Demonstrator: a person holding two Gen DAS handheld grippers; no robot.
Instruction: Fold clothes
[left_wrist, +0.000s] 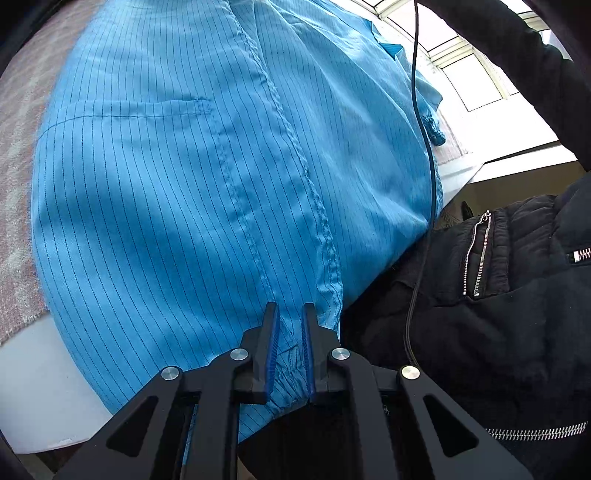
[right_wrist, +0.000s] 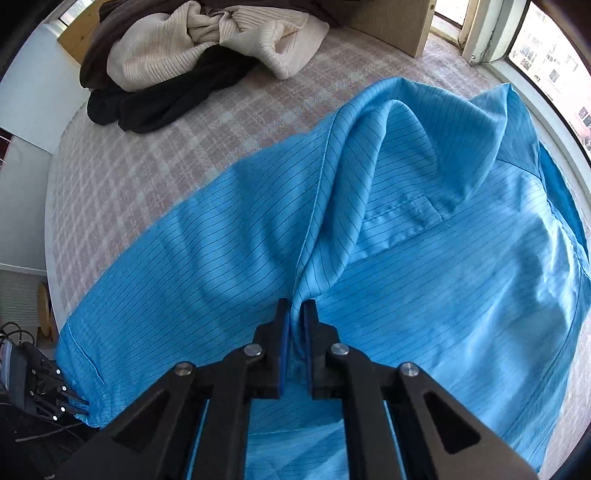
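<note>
A blue pin-striped garment (left_wrist: 166, 184) lies spread over the checked bed cover (left_wrist: 18, 147). In the left wrist view my left gripper (left_wrist: 290, 310) is shut on a gathered elastic cuff at the garment's near edge. In the right wrist view the same garment (right_wrist: 443, 295) shows its collar (right_wrist: 461, 147) and a chest pocket (right_wrist: 402, 218). My right gripper (right_wrist: 295, 306) is shut on a raised fold of the cloth that runs up towards the collar. At the lower left of that view the left gripper (right_wrist: 79, 404) holds the cuff at the sleeve's end.
A cream knit sweater (right_wrist: 207, 40) and dark clothes (right_wrist: 166, 96) are piled at the far side of the bed cover (right_wrist: 147, 155). A window (right_wrist: 546, 55) runs along the right. The person's black zipped jacket (left_wrist: 498, 295) and a hanging black cable (left_wrist: 421, 110) are close to the left gripper.
</note>
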